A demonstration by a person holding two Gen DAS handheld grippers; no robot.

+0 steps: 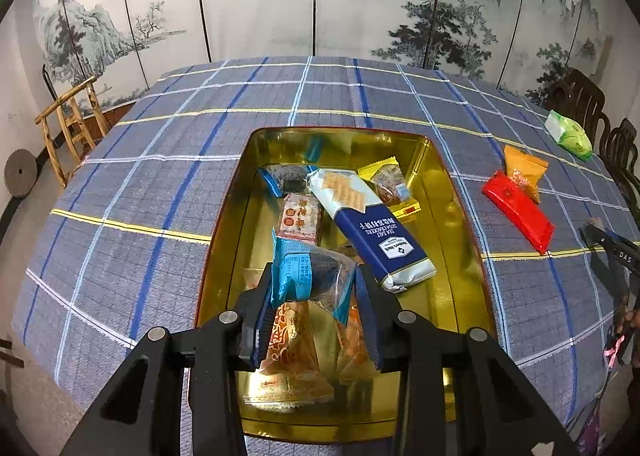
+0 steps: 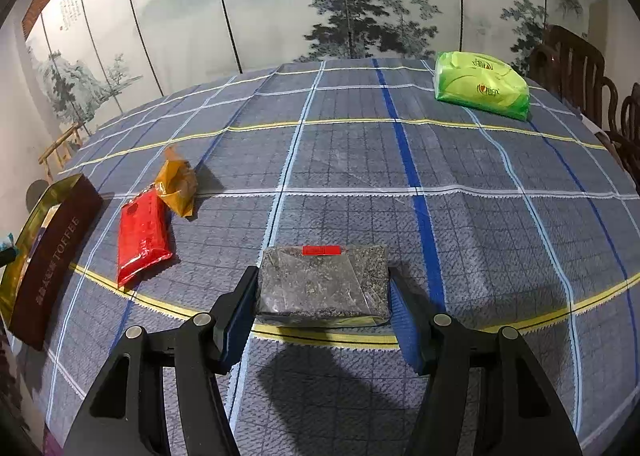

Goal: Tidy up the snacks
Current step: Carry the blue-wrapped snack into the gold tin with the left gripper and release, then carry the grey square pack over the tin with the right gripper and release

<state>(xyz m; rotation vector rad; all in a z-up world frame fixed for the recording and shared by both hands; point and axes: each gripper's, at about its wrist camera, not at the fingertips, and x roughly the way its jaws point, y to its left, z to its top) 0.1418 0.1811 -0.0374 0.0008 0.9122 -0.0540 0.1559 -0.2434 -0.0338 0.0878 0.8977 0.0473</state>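
My left gripper [image 1: 314, 308] is shut on a blue-and-clear snack packet [image 1: 310, 276] and holds it over the gold tin [image 1: 224, 240], which has several snacks inside, among them a blue cracker pack [image 1: 370, 223]. My right gripper [image 2: 322, 312] is open around a dark grey sesame bar in clear wrap [image 2: 324, 282] that lies on the tablecloth; the pads stand just beside its edges. A red packet [image 2: 140, 236] and an orange packet [image 2: 178, 183] lie left of it, and both show in the left wrist view, red [image 1: 518, 209] and orange [image 1: 524, 171].
A green tissue pack [image 2: 480, 85] lies at the far right of the table, also in the left wrist view [image 1: 570, 133]. The tin's brown side [image 2: 52, 260] marked TOFFEE is at the left edge. Wooden chairs [image 2: 580, 67] stand at the right.
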